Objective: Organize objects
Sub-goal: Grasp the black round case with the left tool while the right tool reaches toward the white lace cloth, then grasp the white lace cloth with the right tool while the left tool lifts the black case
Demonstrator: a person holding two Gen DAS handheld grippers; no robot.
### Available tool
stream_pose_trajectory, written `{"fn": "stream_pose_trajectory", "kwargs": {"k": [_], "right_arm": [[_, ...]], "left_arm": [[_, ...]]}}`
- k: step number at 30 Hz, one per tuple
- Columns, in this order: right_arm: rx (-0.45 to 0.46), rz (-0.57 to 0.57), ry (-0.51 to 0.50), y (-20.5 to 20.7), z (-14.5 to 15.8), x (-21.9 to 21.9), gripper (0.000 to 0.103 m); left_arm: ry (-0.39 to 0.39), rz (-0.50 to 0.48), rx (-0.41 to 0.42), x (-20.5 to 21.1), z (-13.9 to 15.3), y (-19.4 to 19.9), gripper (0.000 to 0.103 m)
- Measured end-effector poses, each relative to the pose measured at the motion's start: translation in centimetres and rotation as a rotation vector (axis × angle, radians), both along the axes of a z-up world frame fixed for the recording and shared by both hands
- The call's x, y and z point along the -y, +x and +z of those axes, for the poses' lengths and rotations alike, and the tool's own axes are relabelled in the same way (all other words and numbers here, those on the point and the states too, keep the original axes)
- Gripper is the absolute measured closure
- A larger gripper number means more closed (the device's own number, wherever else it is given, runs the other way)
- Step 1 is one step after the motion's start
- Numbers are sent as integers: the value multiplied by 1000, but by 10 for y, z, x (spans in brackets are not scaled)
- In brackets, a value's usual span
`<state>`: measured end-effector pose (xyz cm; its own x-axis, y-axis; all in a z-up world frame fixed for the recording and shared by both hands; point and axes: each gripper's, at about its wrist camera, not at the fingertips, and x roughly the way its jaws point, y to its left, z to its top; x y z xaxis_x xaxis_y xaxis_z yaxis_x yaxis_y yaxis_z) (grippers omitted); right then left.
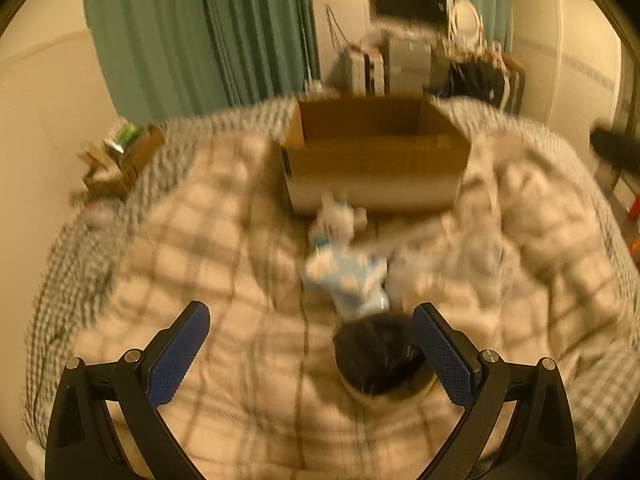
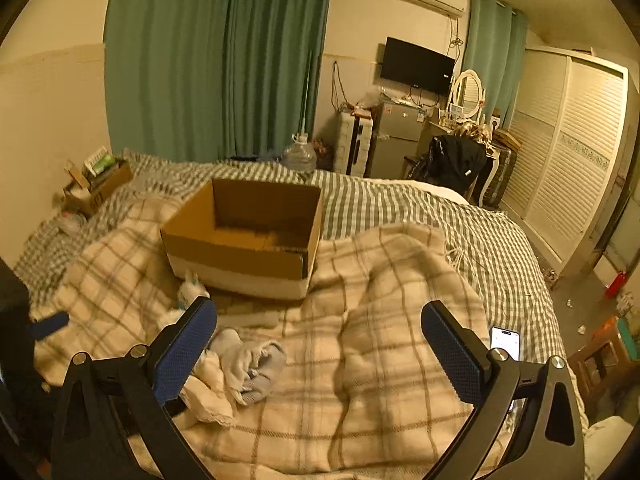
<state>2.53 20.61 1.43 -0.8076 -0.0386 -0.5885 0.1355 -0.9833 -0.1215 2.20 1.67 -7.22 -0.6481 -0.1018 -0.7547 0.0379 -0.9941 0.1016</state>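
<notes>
Cardboard is what I steer by: the open box (image 2: 244,236) sits on the plaid blanket (image 2: 380,360) in the middle of the bed, top flaps out of the way, which I take to be the place the loose things should end up. My left gripper (image 1: 312,354) hangs above the blanket with its jaws spread wide and nothing between them; the dark rounded object (image 1: 376,360) lies just inside its right finger, so I judge that is the piece I am lining up on (the left view is smeared, so I cannot tell what it is). Beyond it lie a pale blue patterned cloth (image 1: 352,280) and a small white item (image 1: 336,220) close against the box's near wall, all within short reach of the opening. My right gripper (image 2: 320,354) is likewise wide open and empty, held back over the blanket beside a crumpled light-blue sock (image 2: 252,364), near its left finger. A phone (image 2: 505,342) lies lit on the blanket at the right.
</notes>
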Motion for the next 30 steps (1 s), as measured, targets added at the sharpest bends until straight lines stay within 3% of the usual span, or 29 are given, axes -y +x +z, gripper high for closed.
{"fn": "stream_pose_trajectory", "kwargs": {"k": [6, 8, 14, 17, 19, 21, 22, 25, 30], "right_arm": [[48, 20, 25, -7, -19, 9, 0], [56, 24, 39, -7, -23, 12, 1], [87, 19, 53, -13, -32, 14, 0], [104, 26, 61, -15, -38, 16, 0], [115, 32, 67, -15, -42, 20, 1], [122, 40, 71, -15, -45, 23, 1], [124, 46, 75, -14, -46, 25, 1], [126, 57, 89, -12, -47, 28, 1], [144, 93, 94, -5, -54, 37, 1]], "left_arm": [[83, -41, 63, 6, -17, -3, 0], [63, -26, 114, 6, -22, -5, 0], [10, -83, 160, -6, -37, -5, 0], [-1, -99, 176, -10, -48, -10, 17], [16, -107, 183, -9, -52, -14, 53], [54, -121, 184, -6, -50, -14, 75], [54, -119, 171, -5, -47, -13, 82], [33, -112, 124, -4, -33, -9, 89], [30, -90, 36, 7, -6, -5, 90]]}}
